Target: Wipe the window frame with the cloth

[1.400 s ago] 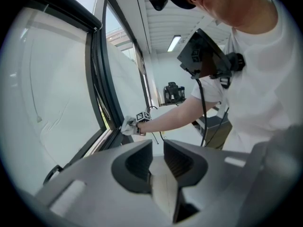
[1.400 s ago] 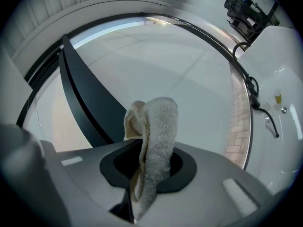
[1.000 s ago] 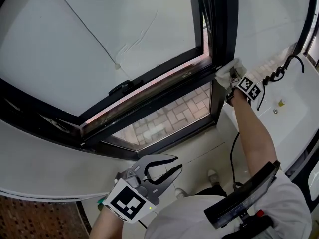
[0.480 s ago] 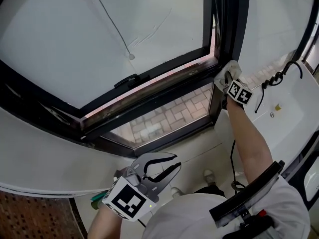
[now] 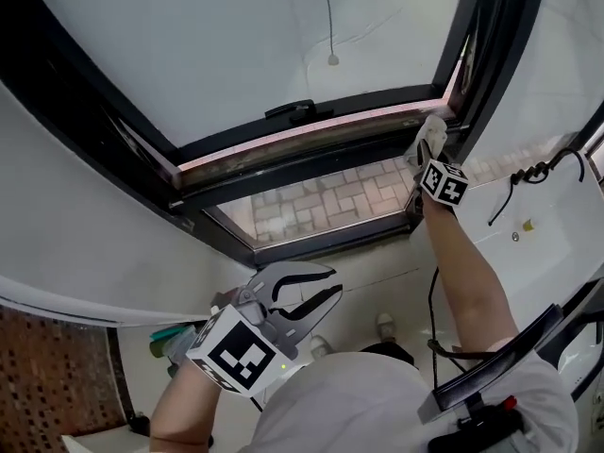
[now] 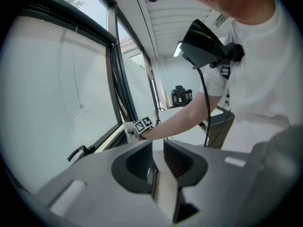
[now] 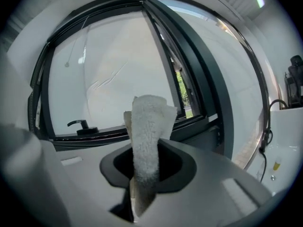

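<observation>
One white cloth [image 7: 148, 131] is pinched in the right gripper [image 5: 427, 151] at the window frame [image 5: 311, 161] corner. The left gripper [image 5: 332, 287] is held spread, empty. One window handle [image 5: 291, 111] is noted.

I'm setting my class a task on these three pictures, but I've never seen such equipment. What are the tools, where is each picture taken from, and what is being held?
There is no robot here. A person holds a two-jaw gripper in each hand. The head view looks down from a camera on the person's head. The other two views come from cameras riding on the grippers. The right gripper is shut on a white cloth, at a corner of the dark window frame. The left gripper hangs low, jaws apart and empty.
</observation>
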Demonstrator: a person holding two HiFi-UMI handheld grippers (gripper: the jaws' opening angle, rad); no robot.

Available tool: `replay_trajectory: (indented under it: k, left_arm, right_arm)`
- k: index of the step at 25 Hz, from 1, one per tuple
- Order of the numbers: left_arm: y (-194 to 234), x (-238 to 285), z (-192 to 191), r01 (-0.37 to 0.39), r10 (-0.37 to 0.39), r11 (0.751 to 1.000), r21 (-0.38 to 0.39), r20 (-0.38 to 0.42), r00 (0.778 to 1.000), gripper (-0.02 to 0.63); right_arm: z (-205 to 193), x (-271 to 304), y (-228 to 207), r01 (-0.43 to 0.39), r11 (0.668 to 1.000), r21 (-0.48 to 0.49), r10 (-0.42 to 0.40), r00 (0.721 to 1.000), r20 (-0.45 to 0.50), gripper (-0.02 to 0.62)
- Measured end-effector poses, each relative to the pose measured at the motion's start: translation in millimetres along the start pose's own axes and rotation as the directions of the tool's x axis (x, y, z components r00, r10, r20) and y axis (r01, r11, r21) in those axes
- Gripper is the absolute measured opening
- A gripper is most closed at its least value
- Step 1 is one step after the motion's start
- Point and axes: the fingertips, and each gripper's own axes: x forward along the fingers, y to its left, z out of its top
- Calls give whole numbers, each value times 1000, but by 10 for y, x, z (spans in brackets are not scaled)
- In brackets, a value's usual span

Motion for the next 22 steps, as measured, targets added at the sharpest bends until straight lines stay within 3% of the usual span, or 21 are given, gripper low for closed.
replay_trajectory:
  k: [10, 22]
  left_arm:
    - [-27, -490, -320, -77, 77, 997, 4, -44, 996, 94]
    - [-57, -1183, -357, -165, 165, 986, -24, -24, 986, 94]
  right_arm:
    - [-393, -12, 1325, -150, 987, -53, 147, 987, -69, 71]
    - [-843, -115, 3159, -362, 930, -64, 348, 923, -161, 71]
